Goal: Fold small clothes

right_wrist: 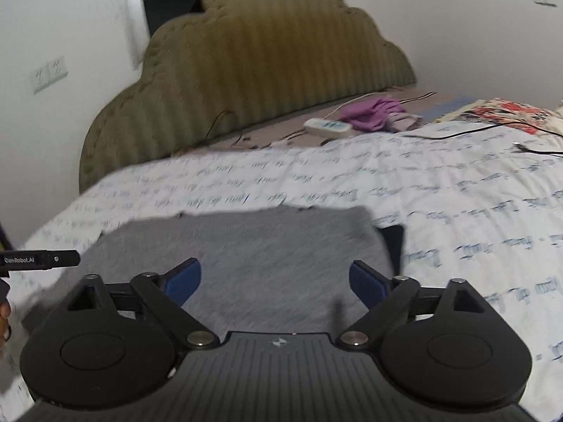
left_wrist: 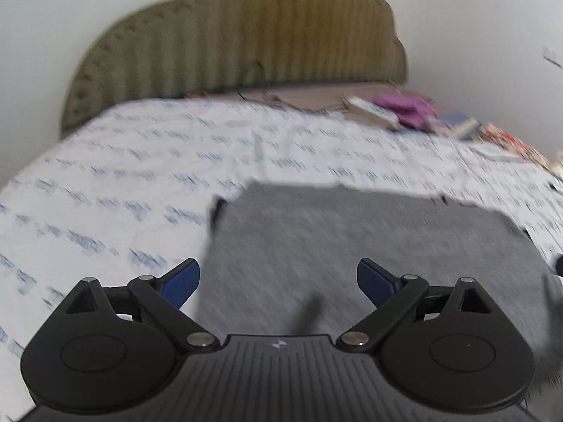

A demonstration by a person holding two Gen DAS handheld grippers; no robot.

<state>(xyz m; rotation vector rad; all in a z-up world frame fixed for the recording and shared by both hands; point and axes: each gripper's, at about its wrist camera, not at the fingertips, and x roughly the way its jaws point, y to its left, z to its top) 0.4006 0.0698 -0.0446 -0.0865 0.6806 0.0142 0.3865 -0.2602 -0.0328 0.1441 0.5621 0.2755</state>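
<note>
The grey garment (left_wrist: 352, 253) lies flat on my white printed bedsheet (left_wrist: 140, 176), its edges squared off, so I judge one fold is already made and I have room to take the next. My left gripper (left_wrist: 278, 281) hangs over its near left part with the jaws spread wide and nothing between them; my right gripper (right_wrist: 274, 279) hangs over the near right part, just as wide and empty. Both tilt down toward the cloth, ready to pick an edge. Farther off, a purple cloth (right_wrist: 373, 114) and a power strip (right_wrist: 327, 127) sit by the padded headboard (right_wrist: 264, 70), well apart from my work.
</note>
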